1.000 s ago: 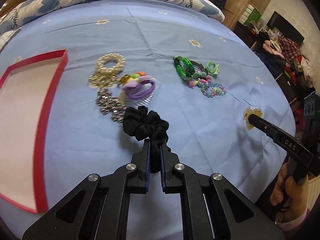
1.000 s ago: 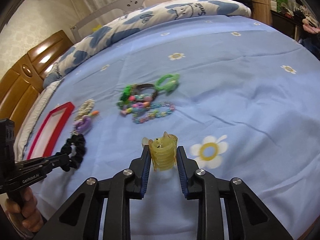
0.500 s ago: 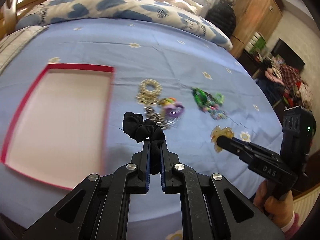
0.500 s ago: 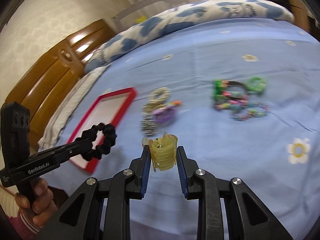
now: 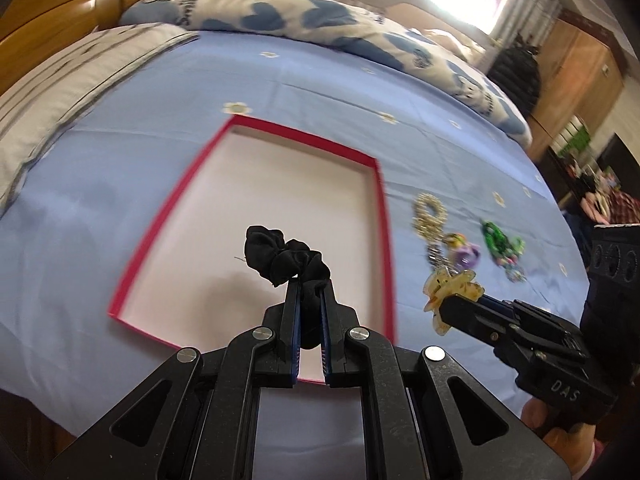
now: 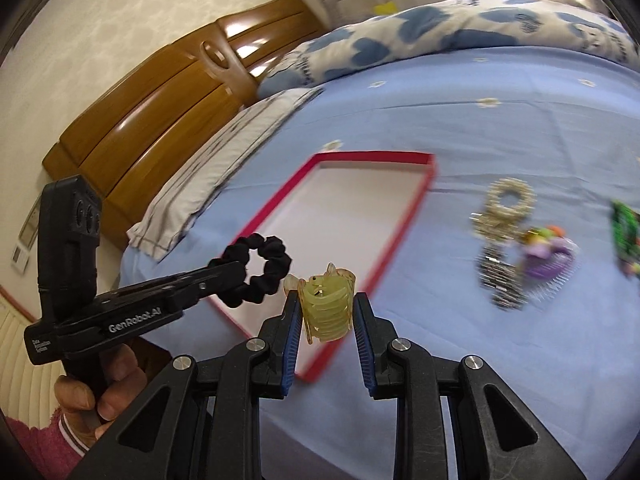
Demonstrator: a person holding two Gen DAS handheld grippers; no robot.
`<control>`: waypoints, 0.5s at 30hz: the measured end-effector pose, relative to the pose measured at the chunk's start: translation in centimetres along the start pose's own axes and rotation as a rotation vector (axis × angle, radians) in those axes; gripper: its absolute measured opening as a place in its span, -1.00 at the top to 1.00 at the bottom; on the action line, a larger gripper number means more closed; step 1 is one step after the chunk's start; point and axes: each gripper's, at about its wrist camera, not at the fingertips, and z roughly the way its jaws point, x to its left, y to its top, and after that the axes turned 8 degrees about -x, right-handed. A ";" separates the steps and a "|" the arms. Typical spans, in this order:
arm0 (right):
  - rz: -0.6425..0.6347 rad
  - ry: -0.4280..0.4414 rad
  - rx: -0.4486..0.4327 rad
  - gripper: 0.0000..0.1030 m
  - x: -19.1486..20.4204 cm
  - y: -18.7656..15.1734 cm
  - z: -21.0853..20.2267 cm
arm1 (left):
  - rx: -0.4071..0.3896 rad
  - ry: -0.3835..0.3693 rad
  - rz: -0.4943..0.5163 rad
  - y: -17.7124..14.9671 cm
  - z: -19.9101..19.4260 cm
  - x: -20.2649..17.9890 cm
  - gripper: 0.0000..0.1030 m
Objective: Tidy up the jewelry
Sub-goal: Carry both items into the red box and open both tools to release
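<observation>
My left gripper (image 5: 306, 286) is shut on a black scrunchie (image 5: 280, 258) and holds it above the near part of a red-rimmed tray (image 5: 382, 216) with a pale floor. My right gripper (image 6: 325, 300) is shut on a yellow claw clip (image 6: 326, 308), held in the air over the tray's near right corner (image 6: 424, 184). Each gripper shows in the other's view: the scrunchie (image 6: 260, 268) at the left, the clip (image 5: 452, 290) at the right. On the blue sheet to the tray's right lie a pearl scrunchie (image 6: 510, 198), a silver clip (image 6: 500, 280), a purple comb (image 6: 550, 258) and green bands (image 5: 498, 240).
The tray lies on a bed with a blue flowered sheet (image 5: 320, 92). A blue and white duvet (image 5: 320, 20) lies at the far side, a grey pillow (image 6: 224, 160) and wooden headboard (image 6: 160, 108) to the left. The bed's near edge runs just below both grippers.
Both grippers have swung left with their loads, from over the jewelry piles to over the red tray. The tray now fills the middle of both views.
</observation>
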 end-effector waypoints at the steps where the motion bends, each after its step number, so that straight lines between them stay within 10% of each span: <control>1: -0.006 0.007 0.006 0.50 0.4 0.1 0.5 | 0.001 0.012 -0.010 0.0 0.2 0.7 0.87; 15: -0.103 0.010 0.177 0.50 3.2 -1.0 8.0 | 0.079 0.068 -0.061 -0.9 3.4 4.8 0.87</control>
